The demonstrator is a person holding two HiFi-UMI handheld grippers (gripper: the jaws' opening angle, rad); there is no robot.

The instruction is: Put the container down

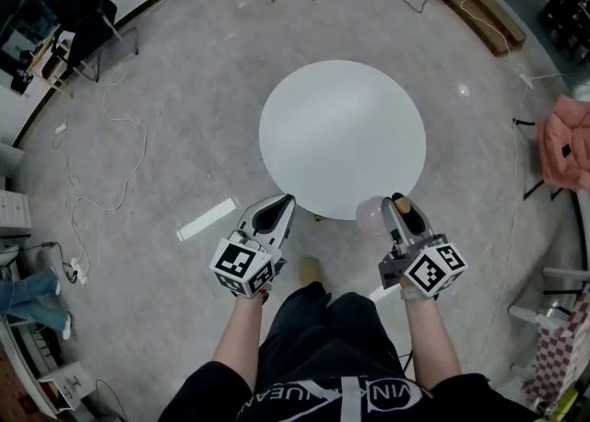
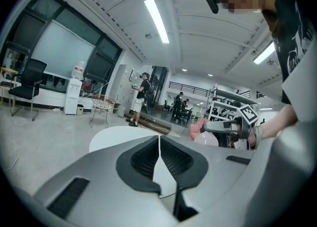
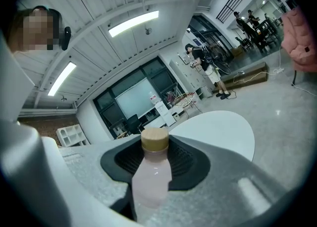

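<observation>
Overhead, the right gripper [image 1: 398,211] holds the container [image 1: 371,217], a pale pink bottle, at the near edge of the round table [image 1: 341,134]; the left gripper [image 1: 284,201] hangs by that edge. Left gripper view: jaws together, empty. Right gripper view: jaws clamp the neck under the tan cap [image 3: 155,140], long axis upright, cap upward. It looks light, smooth and rigid, so the neck hold seems sound.

Round white table [image 1: 341,134] on grey floor [image 1: 184,116]. Left gripper [image 1: 279,206] has its tip at the table's near edge. Right gripper [image 1: 398,211] holds a pale pink bottle [image 1: 371,216] with a tan cap at the same edge. Pink jacket [image 1: 564,139] far right, black office chair [image 1: 81,7] top left.
</observation>
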